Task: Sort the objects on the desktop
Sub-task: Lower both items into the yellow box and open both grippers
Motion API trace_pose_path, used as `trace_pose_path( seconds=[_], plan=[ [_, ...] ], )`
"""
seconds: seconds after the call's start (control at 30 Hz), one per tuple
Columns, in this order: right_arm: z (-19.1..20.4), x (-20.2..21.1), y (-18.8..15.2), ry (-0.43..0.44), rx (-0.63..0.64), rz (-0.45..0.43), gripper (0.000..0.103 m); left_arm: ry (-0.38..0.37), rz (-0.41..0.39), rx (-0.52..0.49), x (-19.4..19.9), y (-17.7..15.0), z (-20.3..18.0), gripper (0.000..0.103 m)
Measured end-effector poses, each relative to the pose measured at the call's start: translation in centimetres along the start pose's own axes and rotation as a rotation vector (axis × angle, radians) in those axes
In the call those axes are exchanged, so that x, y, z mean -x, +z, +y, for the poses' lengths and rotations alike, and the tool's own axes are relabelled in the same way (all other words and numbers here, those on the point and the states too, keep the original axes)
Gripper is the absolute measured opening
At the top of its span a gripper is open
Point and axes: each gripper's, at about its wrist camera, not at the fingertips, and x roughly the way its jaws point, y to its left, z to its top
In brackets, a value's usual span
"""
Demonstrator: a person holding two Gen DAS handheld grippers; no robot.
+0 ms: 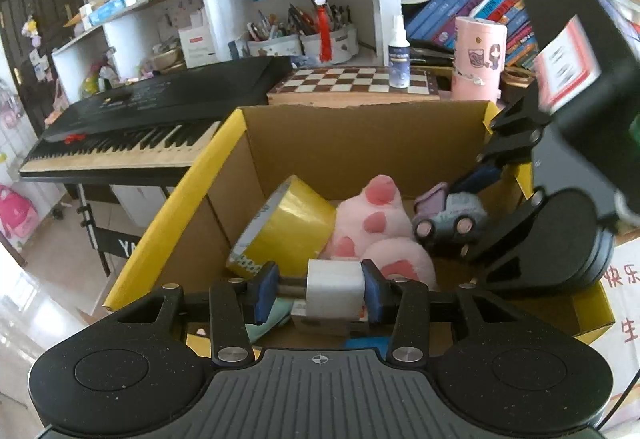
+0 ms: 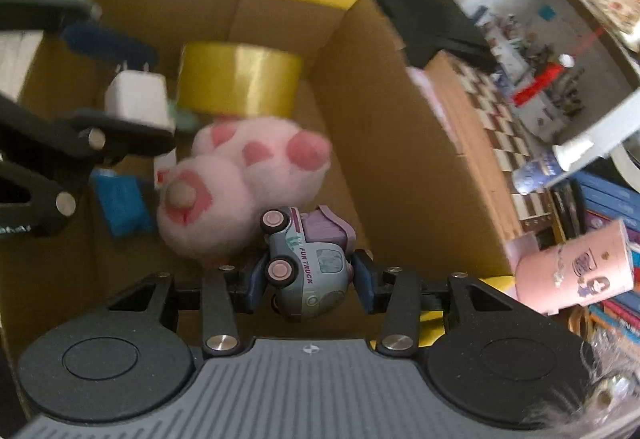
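Observation:
A cardboard box [image 1: 360,143] with yellow flaps stands in front of me, also in the right wrist view [image 2: 384,127]. Inside lie a yellow tape roll [image 1: 288,227] [image 2: 240,81], a pink paw plush [image 1: 380,231] [image 2: 248,167] and blue items on the floor. My left gripper [image 1: 320,289] is shut on a white plug adapter [image 1: 336,289], held over the box; the adapter [image 2: 138,101] also shows in the right wrist view. My right gripper [image 2: 306,277] is shut on a grey-lilac toy truck [image 2: 310,263], low in the box beside the plush; the truck [image 1: 450,217] shows in the left wrist view too.
Behind the box are a chessboard [image 1: 352,81] with a spray bottle [image 1: 399,53], a pink cylinder [image 1: 478,59], a black keyboard [image 1: 140,123], and shelves with books [image 1: 472,7] and pen pots. A blue packet [image 2: 120,199] lies on the box floor.

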Motion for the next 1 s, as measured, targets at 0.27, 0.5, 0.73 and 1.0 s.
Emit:
trace_pose_path(
  seconds=[0.27,0.5,0.73,1.0],
  plan=[
    [-0.9,-0.9,0.6,0.036,0.016,0.040,0.042,-0.029,0.003,-0.009,-0.4,0.0,-0.6,0.038],
    [-0.5,-1.3,0.8,0.032,0.009,0.062,0.042,-0.019,-0.064,0.009,1.1,0.0,-0.2,0.038],
    [0.0,-0.3,0.6,-0.001,-0.014,0.044,0.047,0.017,-0.118,0.043,3.1,-0.2,0.9,0.051],
    [0.8,4.4,-0.7,-0.084,-0.158,-0.067,0.047,0.016,-0.174,0.065,6.0,-1.3,1.9,0.056]
  ],
)
